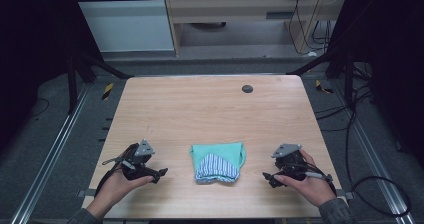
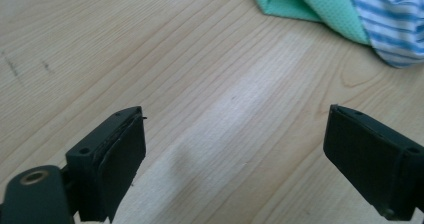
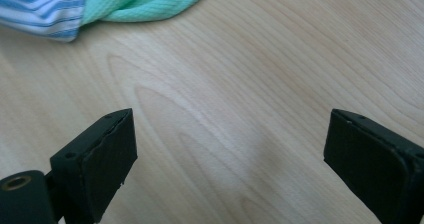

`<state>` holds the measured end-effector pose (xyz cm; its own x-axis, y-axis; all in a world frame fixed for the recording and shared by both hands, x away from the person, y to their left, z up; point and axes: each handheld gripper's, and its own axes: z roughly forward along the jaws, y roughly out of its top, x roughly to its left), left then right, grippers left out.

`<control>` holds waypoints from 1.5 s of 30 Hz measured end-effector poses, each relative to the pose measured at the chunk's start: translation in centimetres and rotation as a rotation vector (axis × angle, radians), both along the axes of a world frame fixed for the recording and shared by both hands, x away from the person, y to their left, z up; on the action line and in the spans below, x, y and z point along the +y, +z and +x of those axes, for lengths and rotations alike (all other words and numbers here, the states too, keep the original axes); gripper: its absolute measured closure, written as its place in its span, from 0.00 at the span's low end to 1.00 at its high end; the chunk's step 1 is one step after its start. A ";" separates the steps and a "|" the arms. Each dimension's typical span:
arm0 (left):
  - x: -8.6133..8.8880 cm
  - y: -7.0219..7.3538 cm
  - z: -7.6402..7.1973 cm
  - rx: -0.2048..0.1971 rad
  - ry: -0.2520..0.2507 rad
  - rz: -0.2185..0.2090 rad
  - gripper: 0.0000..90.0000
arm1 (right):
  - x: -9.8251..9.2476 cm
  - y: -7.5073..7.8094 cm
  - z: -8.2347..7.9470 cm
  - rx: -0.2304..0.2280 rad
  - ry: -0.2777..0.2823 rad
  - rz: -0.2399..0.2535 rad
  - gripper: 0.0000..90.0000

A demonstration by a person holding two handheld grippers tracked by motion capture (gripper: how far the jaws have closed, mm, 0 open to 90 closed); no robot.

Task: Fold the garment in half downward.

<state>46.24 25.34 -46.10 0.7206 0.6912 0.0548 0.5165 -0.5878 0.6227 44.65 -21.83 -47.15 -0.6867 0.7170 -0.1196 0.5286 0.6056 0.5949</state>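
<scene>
A folded green cloth (image 1: 218, 154) with a blue-and-white striped piece (image 1: 217, 167) tucked in its front lies near the table's front middle. To its left my left gripper (image 1: 161, 174) rests in a hand, open, its jaws wide apart over bare wood (image 2: 235, 149). On the other side my right gripper (image 1: 267, 177) is also open above bare wood (image 3: 227, 149). The green cloth (image 2: 310, 1) and striped piece (image 2: 390, 19) sit at the upper right of the left gripper view. In the right gripper view the cloth (image 3: 150, 1) and stripes (image 3: 42, 6) lie at the upper left.
A wooden table (image 1: 210, 109) carries a small dark round disc (image 1: 247, 88) near its far edge. Cables trail on the floor at the right (image 1: 380, 184). Metal frame legs (image 1: 75, 84) stand beside the table's far corners.
</scene>
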 end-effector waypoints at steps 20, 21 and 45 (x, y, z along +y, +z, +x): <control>2.2 -1.0 5.0 0.017 0.152 0.017 0.08 | -1.0 -1.9 5.0 0.026 -0.158 0.035 0.09; 2.2 -1.1 5.2 0.011 0.154 0.026 0.08 | -0.9 -2.0 5.3 0.029 -0.162 0.031 0.09; 2.3 -3.3 9.3 -0.032 0.284 0.012 0.06 | -2.2 -3.6 9.0 -0.062 -0.436 0.185 0.08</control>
<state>55.50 27.65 -49.45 0.4961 0.8642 0.0839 0.6418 -0.4301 0.6349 53.65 -24.01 -50.74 -0.3132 0.9497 0.0061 0.6701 0.2164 0.7100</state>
